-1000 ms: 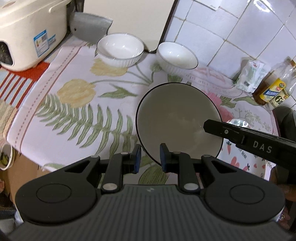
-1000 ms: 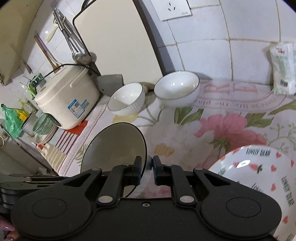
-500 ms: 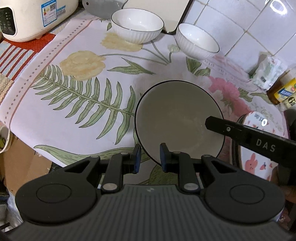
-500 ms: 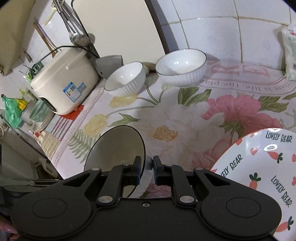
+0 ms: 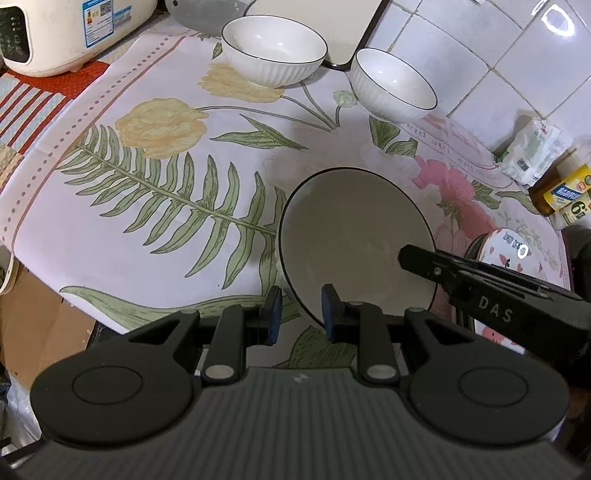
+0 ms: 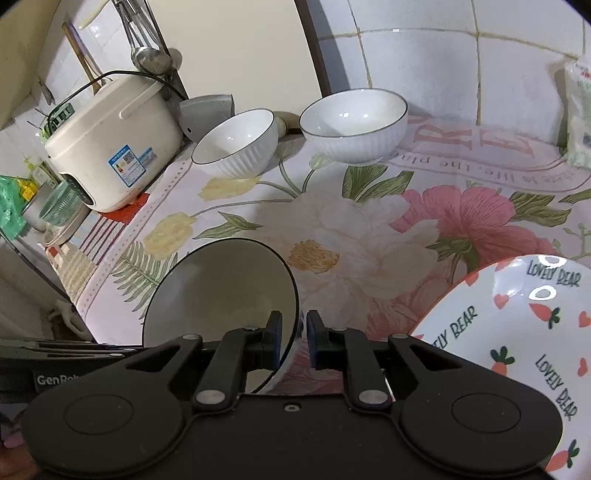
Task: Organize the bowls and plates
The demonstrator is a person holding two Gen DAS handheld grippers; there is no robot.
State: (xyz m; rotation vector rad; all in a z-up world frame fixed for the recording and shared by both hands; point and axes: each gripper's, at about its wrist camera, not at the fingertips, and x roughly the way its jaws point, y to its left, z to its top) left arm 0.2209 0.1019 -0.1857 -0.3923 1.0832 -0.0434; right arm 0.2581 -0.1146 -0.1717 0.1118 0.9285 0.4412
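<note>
A large white bowl [image 5: 351, 240] with a dark rim rests low on the flowered tablecloth [image 5: 147, 184] near its front edge. My left gripper [image 5: 301, 314] has the bowl's near rim between its pads, and the jaws are just starting to open. My right gripper [image 6: 294, 334] straddles the bowl [image 6: 221, 288] at its right rim, its jaws opening a little too, and its black arm [image 5: 491, 295] shows in the left wrist view. Two smaller white bowls [image 5: 273, 48] [image 5: 391, 85] stand at the back, also visible as bowls [image 6: 236, 140] [image 6: 354, 122]. A carrot-print plate [image 6: 517, 332] lies to the right.
A cream rice cooker [image 5: 55, 33] stands at the back left. A cutting board [image 5: 314, 22] leans on the tiled wall. A packet [image 5: 532, 151] and bottles [image 5: 561, 195] crowd the back right corner. The cloth's front edge [image 5: 74, 291] drops off at the left.
Both grippers sank toward the table with the large bowl, then stopped. The right pads now stand slightly farther apart than before.
</note>
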